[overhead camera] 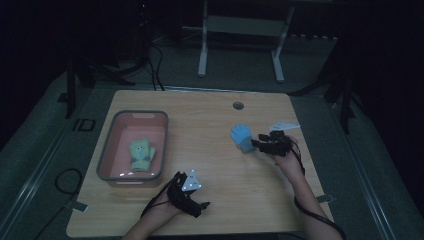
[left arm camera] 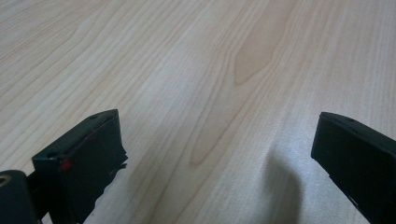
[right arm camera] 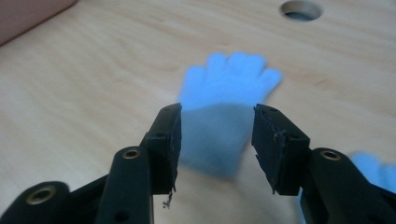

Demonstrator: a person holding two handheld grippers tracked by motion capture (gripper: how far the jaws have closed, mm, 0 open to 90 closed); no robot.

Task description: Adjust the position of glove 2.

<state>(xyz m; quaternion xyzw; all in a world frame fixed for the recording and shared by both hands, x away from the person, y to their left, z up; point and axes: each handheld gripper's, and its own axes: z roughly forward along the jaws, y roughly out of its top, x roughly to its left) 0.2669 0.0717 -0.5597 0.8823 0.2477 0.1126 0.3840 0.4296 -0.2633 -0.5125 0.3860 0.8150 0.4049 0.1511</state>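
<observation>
A fixed camera high above the person's side looks forward and down, taking in the whole worktop (overhead camera: 210, 165), the pink bin (overhead camera: 107, 150) at left and the floor beyond. The left gripper view rides low, very near the bare wood (left arm camera: 210, 70), looking along its own two black fingers (left arm camera: 88, 149). The right gripper view looks across the worktop between its fingers (right arm camera: 168, 140) at the blue glove (right arm camera: 224, 107) close ahead, the cable hole (right arm camera: 301, 9) beyond. High view and right gripper view share that glove (overhead camera: 242, 137) and hole (overhead camera: 238, 106).
</observation>
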